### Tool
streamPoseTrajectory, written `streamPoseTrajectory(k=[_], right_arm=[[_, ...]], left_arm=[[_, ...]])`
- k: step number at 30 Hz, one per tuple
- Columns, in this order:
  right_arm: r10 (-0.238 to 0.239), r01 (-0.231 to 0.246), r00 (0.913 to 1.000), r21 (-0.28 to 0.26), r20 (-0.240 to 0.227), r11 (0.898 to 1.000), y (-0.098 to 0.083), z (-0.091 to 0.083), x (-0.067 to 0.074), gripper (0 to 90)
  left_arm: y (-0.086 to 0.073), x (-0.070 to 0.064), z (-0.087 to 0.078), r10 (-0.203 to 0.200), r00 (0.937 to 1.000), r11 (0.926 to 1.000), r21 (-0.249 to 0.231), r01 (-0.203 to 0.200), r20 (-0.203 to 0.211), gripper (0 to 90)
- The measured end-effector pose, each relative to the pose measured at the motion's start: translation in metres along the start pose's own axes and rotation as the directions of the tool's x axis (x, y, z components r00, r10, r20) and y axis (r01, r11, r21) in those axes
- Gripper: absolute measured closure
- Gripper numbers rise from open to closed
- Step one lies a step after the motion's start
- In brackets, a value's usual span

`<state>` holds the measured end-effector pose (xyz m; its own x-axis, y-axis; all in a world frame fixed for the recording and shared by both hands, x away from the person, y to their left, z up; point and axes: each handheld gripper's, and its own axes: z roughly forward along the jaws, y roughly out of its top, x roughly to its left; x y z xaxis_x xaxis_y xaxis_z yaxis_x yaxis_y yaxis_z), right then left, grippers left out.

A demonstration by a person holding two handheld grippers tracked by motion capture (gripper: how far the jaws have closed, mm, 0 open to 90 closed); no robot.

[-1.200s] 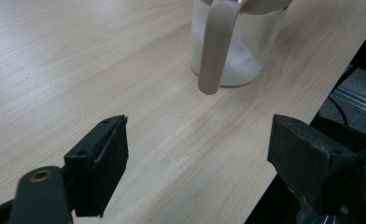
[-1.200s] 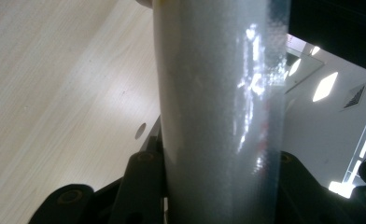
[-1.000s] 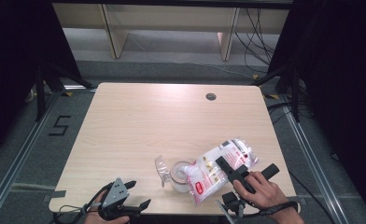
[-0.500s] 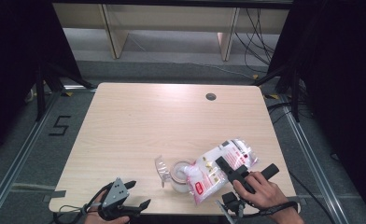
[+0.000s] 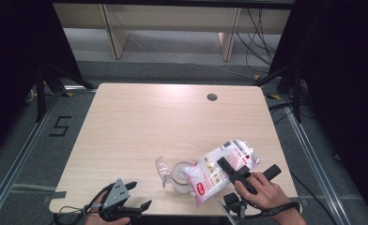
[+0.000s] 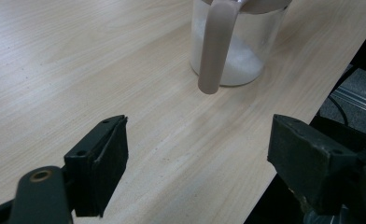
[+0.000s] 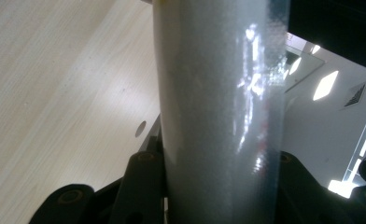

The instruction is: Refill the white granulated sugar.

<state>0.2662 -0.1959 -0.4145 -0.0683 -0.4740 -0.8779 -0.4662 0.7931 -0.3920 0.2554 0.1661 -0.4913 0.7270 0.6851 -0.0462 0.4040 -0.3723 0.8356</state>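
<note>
Bag (image 5: 224, 169) pinched in right fingers tilts over jar (image 5: 182, 174); left fingers (image 6: 104, 163) spread.

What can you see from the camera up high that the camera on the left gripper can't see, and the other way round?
High view alone: the right gripper shut on a clear bag of white grains with red print, tipped over the jar's mouth; the jar's open clear lid; a round hole near the table's far edge.

Left gripper view alone: up close, white grains lie low in the jar, and a brownish handle hangs down its front.

Both: the left gripper, jaws wide apart with nothing between them, the glass jar and the wooden table.
</note>
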Motion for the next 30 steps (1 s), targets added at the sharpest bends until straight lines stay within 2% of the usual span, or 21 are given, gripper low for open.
streamPoseTrajectory(k=[8, 9, 11, 13, 14, 15, 18, 20, 22, 23, 26, 29, 30], right_arm=[[-0.019, 0.019, 0.9998, 0.000, 0.003, 1.000, 0.0008, -0.0013, -0.0021, 70.0], [-0.035, 0.035, 0.9994, -0.012, 0.006, 0.999, 0.0009, -0.0007, -0.0034, 70.0], [-0.018, 0.018, 0.9998, 0.002, 0.003, 1.000, 0.0008, -0.0014, -0.0021, 70.0], [-0.021, 0.021, 0.9998, 0.002, 0.004, 1.000, 0.0009, -0.0013, -0.0022, 70.0], [-0.037, 0.037, 0.9993, -0.011, 0.004, 0.999, 0.0008, -0.0006, -0.0035, 70.0], [-0.015, 0.015, 0.9999, 0.001, 0.004, 1.000, 0.0005, -0.0016, -0.0019, 70.0], [-0.019, 0.019, 0.9998, 0.003, 0.004, 1.000, 0.0005, -0.0015, -0.0021, 70.0], [-0.013, 0.013, 0.9999, -0.002, 0.005, 1.000, -0.0001, -0.0016, -0.0023, 70.0], [-0.015, 0.015, 0.9999, 0.002, 0.004, 1.000, 0.0001, -0.0013, -0.0023, 70.0], [-0.016, 0.016, 0.9999, 0.001, 0.002, 1.000, 0.0001, -0.0012, -0.0022, 70.0], [-0.011, 0.011, 0.9999, -0.001, 0.001, 1.000, -0.0004, -0.0010, -0.0016, 70.0], [-0.011, 0.011, 0.9999, 0.000, -0.001, 1.000, -0.0003, -0.0008, -0.0011, 70.1], [-0.011, 0.011, 0.9999, 0.000, 0.000, 1.000, -0.0004, -0.0009, -0.0010, 70.1]], left_arm=[[-0.0001, -0.0006, 0.0001, -0.002, 1.0000, 1.0000, -0.005, 0.002, 0.005, 19.8], [0.0000, 0.0001, 0.0000, 0.002, 1.0000, 1.0000, 0.001, -0.002, 0.000, 19.8], [0.0000, 0.0000, -0.0001, 0.001, 1.0000, 1.0000, 0.001, -0.001, 0.000, 19.8], [-0.0001, -0.0008, 0.0001, -0.005, 1.0000, 1.0000, -0.005, 0.005, 0.004, 19.8], [0.0000, 0.0002, -0.0001, 0.006, 1.0000, 1.0000, 0.003, -0.006, 0.000, 19.8], [-0.0001, 0.0001, 0.0008, -0.004, 0.9999, 1.0000, -0.004, 0.005, 0.009, 19.8], [-0.0003, -0.0005, 0.0006, -0.002, 1.0000, 0.9999, -0.010, 0.002, 0.009, 19.8], [0.0000, 0.0007, 0.0003, 0.004, 1.0000, 1.0000, 0.002, -0.004, 0.008, 19.8], [-0.0001, 0.0000, -0.0001, 0.002, 1.0000, 1.0000, 0.001, -0.002, -0.001, 19.8], [-0.0001, -0.0014, 0.0005, -0.011, 0.9999, 0.9999, -0.011, 0.012, 0.005, 19.8], [0.0000, 0.0003, 0.0001, 0.002, 1.0000, 1.0000, 0.003, -0.002, 0.001, 19.8], [-0.0004, -0.0003, 0.0009, -0.002, 0.9999, 0.9999, -0.012, 0.003, 0.012, 19.8], [-0.0001, 0.0002, 0.0002, 0.006, 1.0000, 1.0000, 0.000, -0.006, 0.004, 19.8]])
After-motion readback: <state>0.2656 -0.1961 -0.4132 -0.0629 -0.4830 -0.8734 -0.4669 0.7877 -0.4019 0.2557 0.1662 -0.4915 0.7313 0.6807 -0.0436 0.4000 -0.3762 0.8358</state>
